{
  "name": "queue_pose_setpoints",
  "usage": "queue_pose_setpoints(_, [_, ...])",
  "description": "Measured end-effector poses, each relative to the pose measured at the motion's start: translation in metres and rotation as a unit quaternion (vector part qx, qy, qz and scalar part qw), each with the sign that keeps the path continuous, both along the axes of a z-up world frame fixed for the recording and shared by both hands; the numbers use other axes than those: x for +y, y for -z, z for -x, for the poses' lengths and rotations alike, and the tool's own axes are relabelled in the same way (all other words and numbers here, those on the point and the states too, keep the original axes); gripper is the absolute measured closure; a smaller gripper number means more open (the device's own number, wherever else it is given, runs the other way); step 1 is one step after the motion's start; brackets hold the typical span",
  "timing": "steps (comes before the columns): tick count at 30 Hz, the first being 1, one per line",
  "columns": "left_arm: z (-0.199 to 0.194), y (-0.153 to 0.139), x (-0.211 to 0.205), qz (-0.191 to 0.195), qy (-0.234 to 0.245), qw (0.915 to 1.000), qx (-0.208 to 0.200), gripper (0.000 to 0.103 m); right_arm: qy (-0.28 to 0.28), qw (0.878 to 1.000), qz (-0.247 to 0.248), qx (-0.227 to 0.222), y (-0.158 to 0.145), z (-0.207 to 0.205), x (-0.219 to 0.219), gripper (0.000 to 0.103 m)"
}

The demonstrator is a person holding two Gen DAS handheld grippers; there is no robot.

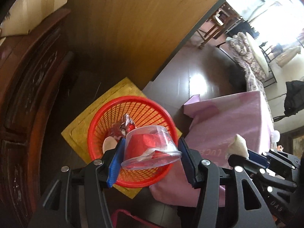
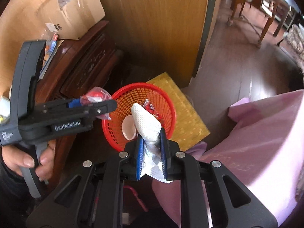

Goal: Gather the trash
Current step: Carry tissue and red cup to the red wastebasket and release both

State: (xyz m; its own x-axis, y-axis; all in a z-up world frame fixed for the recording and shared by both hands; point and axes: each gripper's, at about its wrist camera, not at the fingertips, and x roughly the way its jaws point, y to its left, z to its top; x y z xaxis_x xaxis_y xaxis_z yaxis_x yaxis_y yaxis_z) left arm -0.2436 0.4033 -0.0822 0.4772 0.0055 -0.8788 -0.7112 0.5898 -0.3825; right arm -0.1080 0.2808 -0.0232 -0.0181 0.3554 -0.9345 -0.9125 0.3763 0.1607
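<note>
- Left gripper point(image 1: 151, 154) clamps the clear plastic cup point(image 1: 152, 148), over the red basket point(image 1: 100, 114).
- Right gripper point(image 2: 151, 153) pinches the paper towel point(image 2: 146, 122) above the basket's near rim.
- I centre both before letting go.

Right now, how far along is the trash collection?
Done: a crumpled wrapper and a pale round piece already lie in the red basket. In hand: the left claw grips a clear plastic cup stuffed with red wrapping above the basket, and the right claw pinches a white paper towel over it. Left: release both; other trash isn't visible.
</note>
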Motion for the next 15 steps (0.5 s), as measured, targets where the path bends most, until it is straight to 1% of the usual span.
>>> queue_pose_setpoints(2, [0.000,0.007,0.001,0.003,0.000,1.0000,0.007,0.048,0.011,1.000,-0.001,0.023,0.008,-0.004,0.007,0.086])
queue_pose_setpoints(3, [-0.001,0.010,0.002,0.005,0.000,0.9999,0.011,0.048,0.014,0.999,-0.002,0.029,0.011,-0.004,0.010,0.085])
queue_pose_setpoints(4, [-0.001,0.015,0.003,0.006,-0.001,0.9999,0.014,0.047,0.017,0.999,-0.002,0.035,0.014,-0.005,0.013,0.083])
queue_pose_setpoints(6, [-0.001,0.020,0.005,0.011,-0.006,0.9998,0.016,0.047,0.027,0.999,-0.004,0.046,0.021,-0.008,0.018,0.082])
queue_pose_setpoints(7, [-0.002,0.023,0.006,0.016,-0.009,0.9997,0.017,0.047,0.032,0.998,-0.005,0.049,0.023,-0.009,0.020,0.078])
queue_pose_setpoints(8, [-0.001,0.025,0.007,0.021,-0.012,0.9996,0.017,0.044,0.037,0.998,-0.006,0.055,0.026,-0.010,0.024,0.076])
queue_pose_setpoints(9, [-0.001,0.027,0.008,0.027,-0.016,0.9994,0.016,0.037,0.044,0.997,-0.011,0.065,0.028,-0.012,0.025,0.070])
queue_pose_setpoints(10, [-0.001,0.028,0.008,0.030,-0.018,0.9992,0.017,0.034,0.051,0.996,-0.014,0.069,0.030,-0.014,0.026,0.061])
queue_pose_setpoints(11, [-0.001,0.028,0.008,0.030,-0.020,0.9992,0.019,0.031,0.058,0.996,-0.017,0.071,0.030,-0.017,0.025,0.057])
queue_pose_setpoints(12, [0.000,0.029,0.008,0.027,-0.021,0.9992,0.020,0.031,0.062,0.995,-0.021,0.077,0.031,-0.018,0.025,0.054])
queue_pose_setpoints(15, [0.001,0.028,0.009,0.028,-0.026,0.9990,0.023,0.031,0.066,0.994,-0.025,0.081,0.032,-0.022,0.024,0.054])
